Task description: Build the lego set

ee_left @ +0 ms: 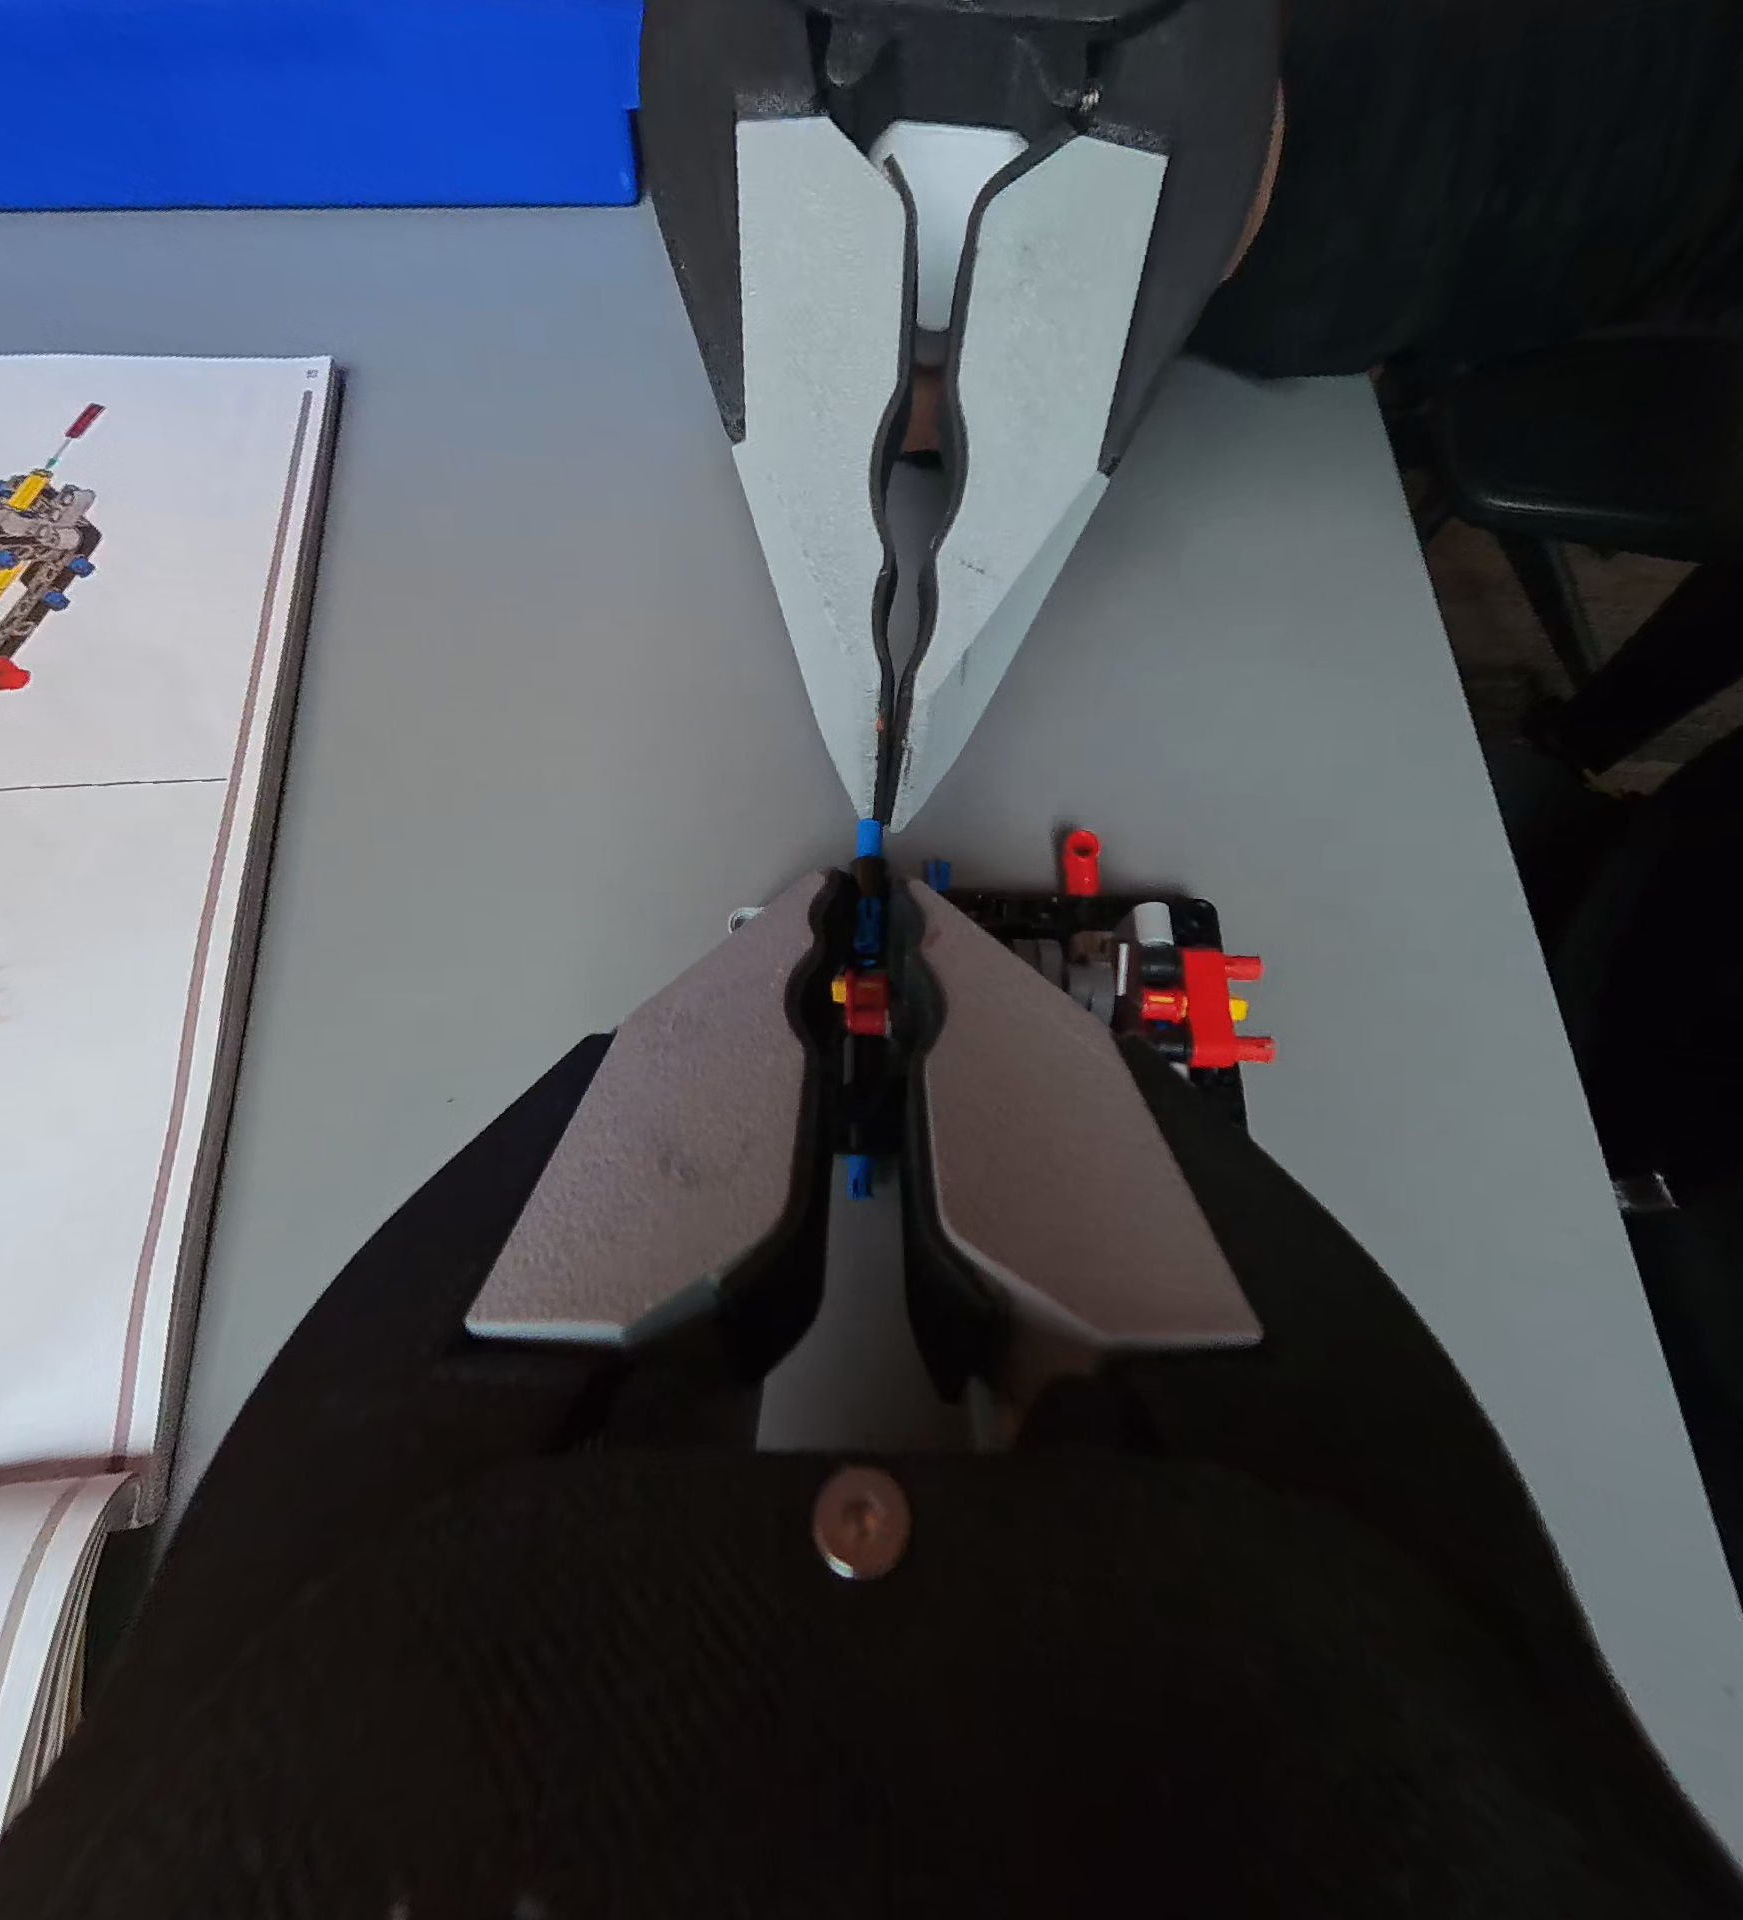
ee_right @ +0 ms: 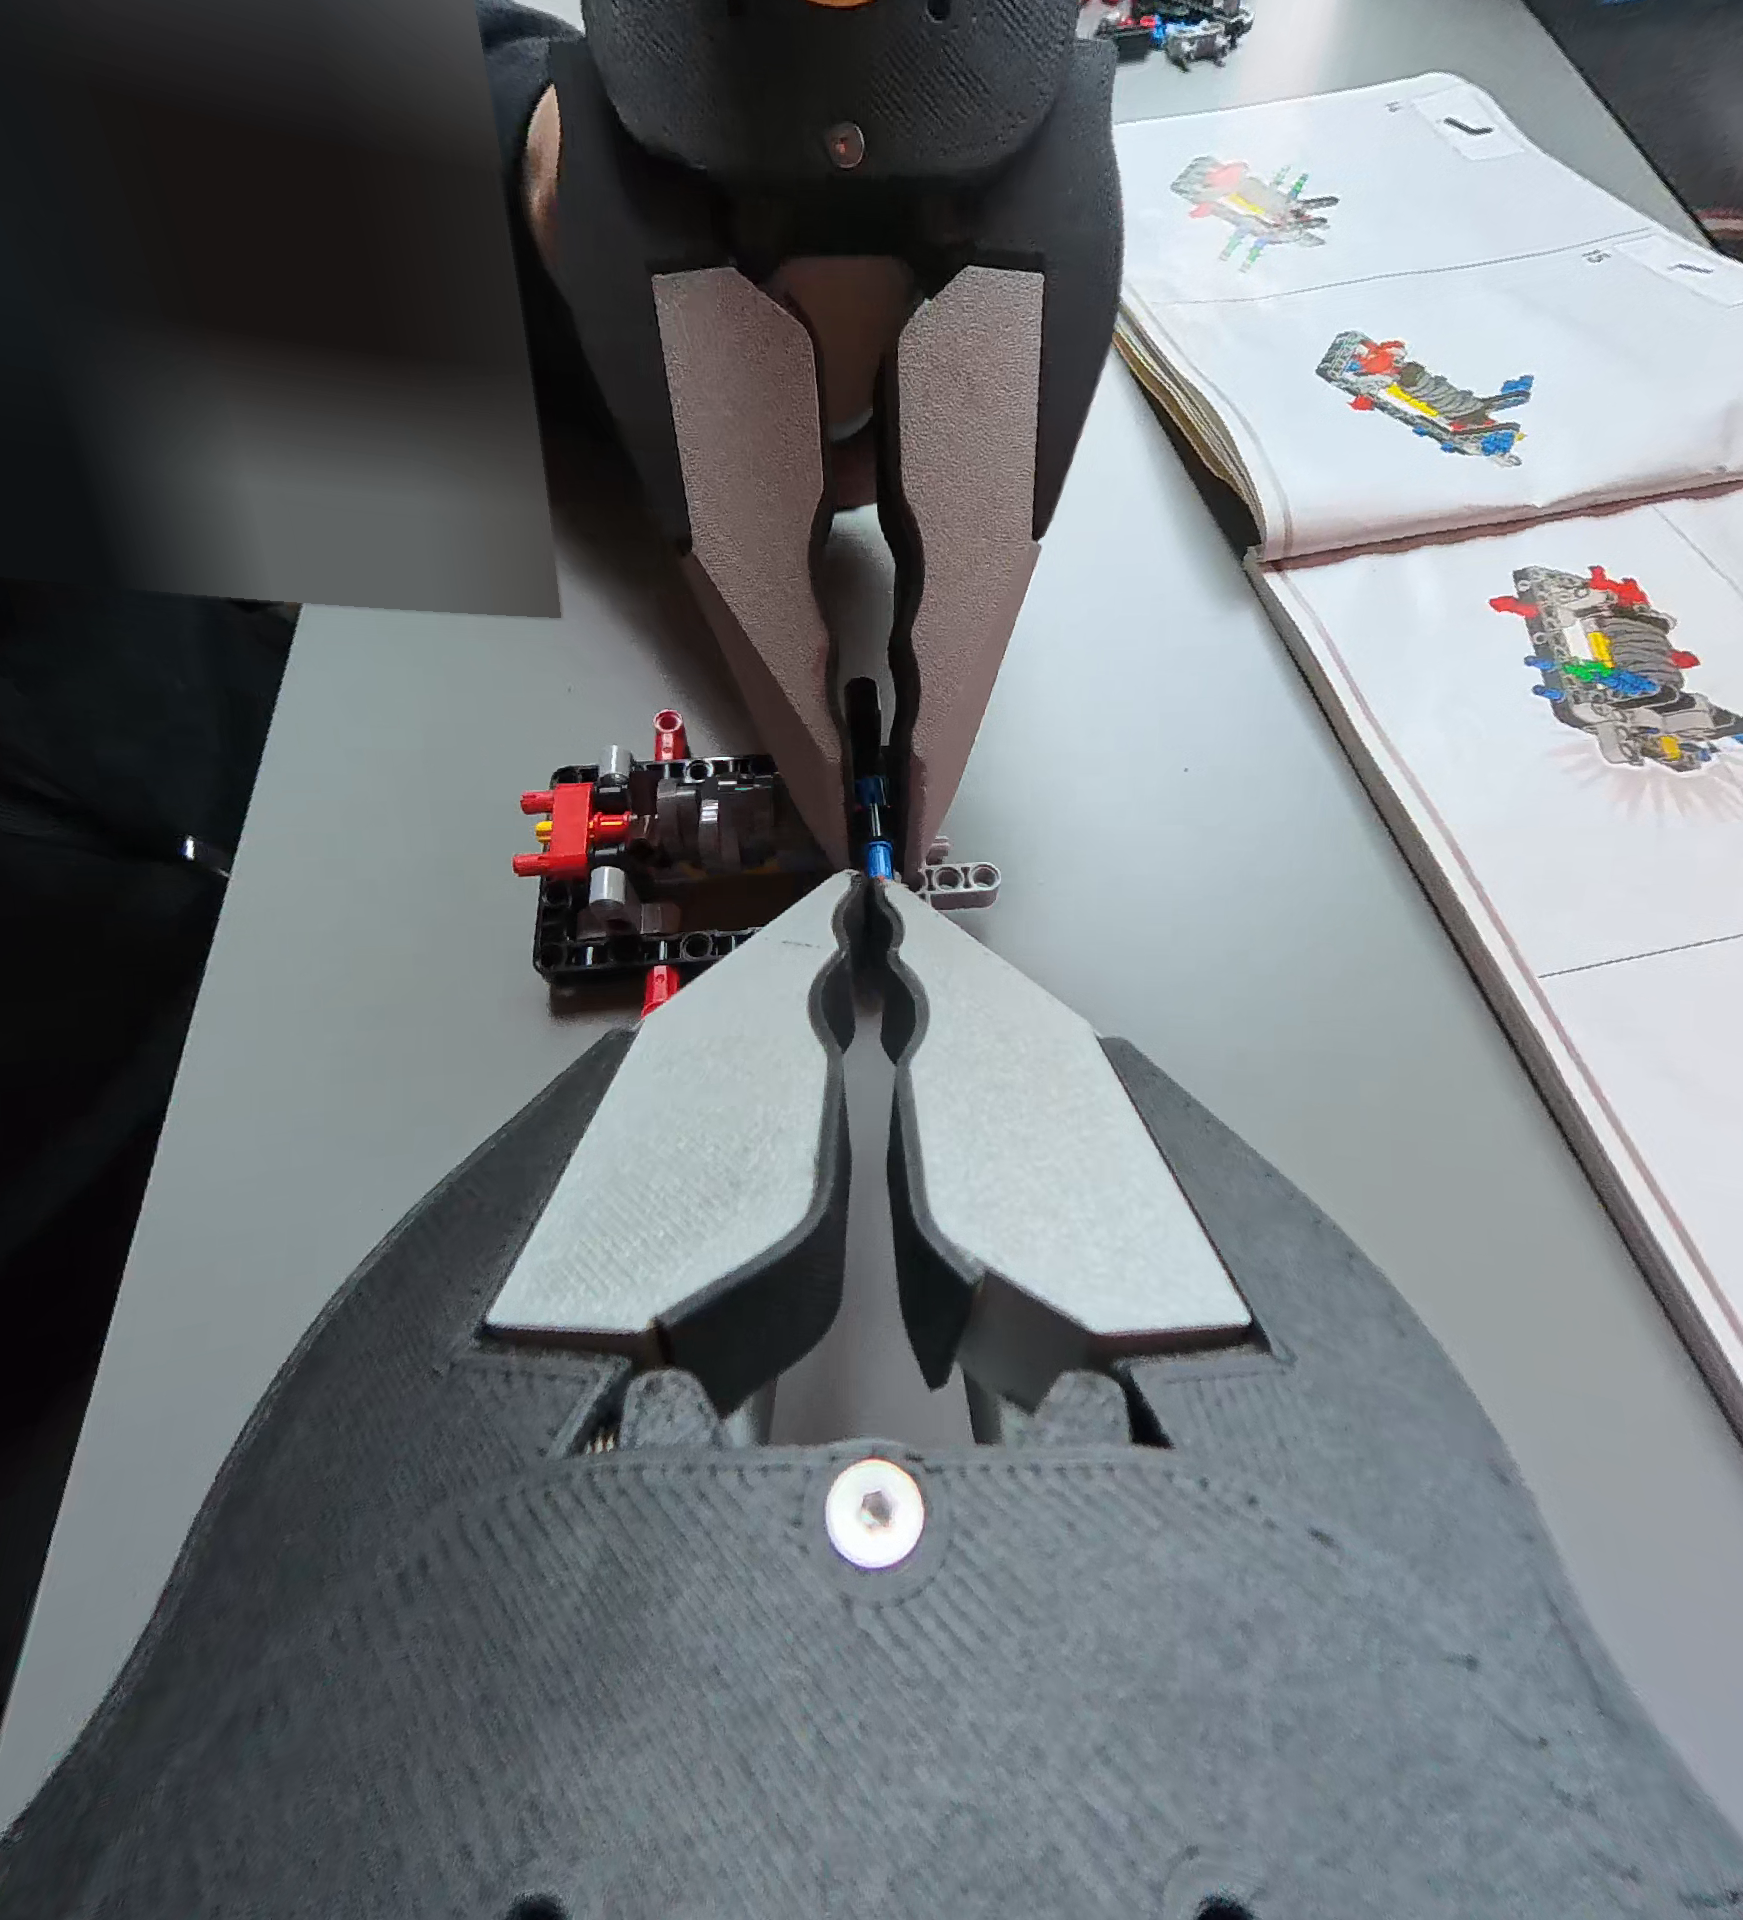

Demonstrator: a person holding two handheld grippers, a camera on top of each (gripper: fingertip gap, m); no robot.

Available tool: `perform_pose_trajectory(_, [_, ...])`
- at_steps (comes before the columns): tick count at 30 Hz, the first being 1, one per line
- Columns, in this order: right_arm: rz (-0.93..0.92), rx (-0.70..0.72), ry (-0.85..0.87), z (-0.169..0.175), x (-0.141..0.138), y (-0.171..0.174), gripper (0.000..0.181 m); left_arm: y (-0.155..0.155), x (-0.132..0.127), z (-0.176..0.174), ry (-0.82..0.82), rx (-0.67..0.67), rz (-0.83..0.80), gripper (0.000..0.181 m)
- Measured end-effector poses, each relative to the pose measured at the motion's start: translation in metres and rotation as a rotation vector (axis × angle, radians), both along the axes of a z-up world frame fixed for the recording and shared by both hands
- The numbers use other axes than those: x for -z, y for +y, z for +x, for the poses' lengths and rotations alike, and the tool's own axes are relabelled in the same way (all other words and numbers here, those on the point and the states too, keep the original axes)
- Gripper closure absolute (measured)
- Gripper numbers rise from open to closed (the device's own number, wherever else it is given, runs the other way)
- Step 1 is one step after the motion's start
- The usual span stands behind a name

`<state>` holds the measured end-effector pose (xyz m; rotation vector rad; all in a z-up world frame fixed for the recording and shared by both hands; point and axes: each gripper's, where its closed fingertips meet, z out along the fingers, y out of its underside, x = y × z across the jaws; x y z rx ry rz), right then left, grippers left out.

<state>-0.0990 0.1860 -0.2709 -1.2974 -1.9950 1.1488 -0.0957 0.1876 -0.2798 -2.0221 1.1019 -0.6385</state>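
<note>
Instruction booklet [ee_left: 98, 831]: lying open at far left of left wrist view, on grey table [ee_left: 534, 623]; pages printed with coloured build diagrams. Blue flat panel [ee_left: 264, 94] behind it, at table's far edge.

Left gripper [ee_left: 867, 894]: centre of left wrist view, grey fingers [ee_left: 680, 1122] clenched on a slim black lego beam [ee_left: 865, 1081] fitted with blue pins and a red-and-yellow piece; beam running lengthwise between the pads, held off the table.

Right gripper [ee_left: 886, 816]: facing it tip to tip from above in the same view, fingers pressed together on a blue pin [ee_left: 868, 836] protruding from the beam's far end. Same meeting seen in right wrist view: right gripper [ee_right: 867, 883] nipping the blue pin [ee_right: 879, 856], left gripper [ee_right: 867, 821] opposite with the black beam [ee_right: 863, 717] in its grasp.

Lego assembly [ee_left: 1158, 977]: black rectangular frame on the table, just right of the grippers' tips in left wrist view; grey gears inside, red connector with two prongs at its outer end, red pin upright at its rim. Partly hidden behind left gripper.
</note>
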Motion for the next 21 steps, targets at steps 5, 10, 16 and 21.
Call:
perform_pose_trajectory(5, [-0.105, -0.023, 0.007, 0.004, -0.003, -0.002, 0.181, -0.001, -0.002, 0.003, -0.026, 0.002, 0.004, 0.176])
perform_pose_trajectory(10, [-0.149, 0.028, 0.085, 0.007, -0.016, 0.015, 0.171, 0.002, -0.019, -0.008, -0.047, -0.034, 0.017, 0.150])
perform_pose_trajectory(16, [-0.291, 0.116, 0.152, 0.011, -0.031, 0.038, 0.168, -0.001, -0.080, -0.084, -0.008, -0.203, 0.141, 0.155])
perform_pose_trajectory(21, [-0.252, 0.060, 0.121, 0.013, -0.026, 0.025, 0.160, -0.027, -0.084, -0.100, -0.062, -0.255, 0.075, 0.161])
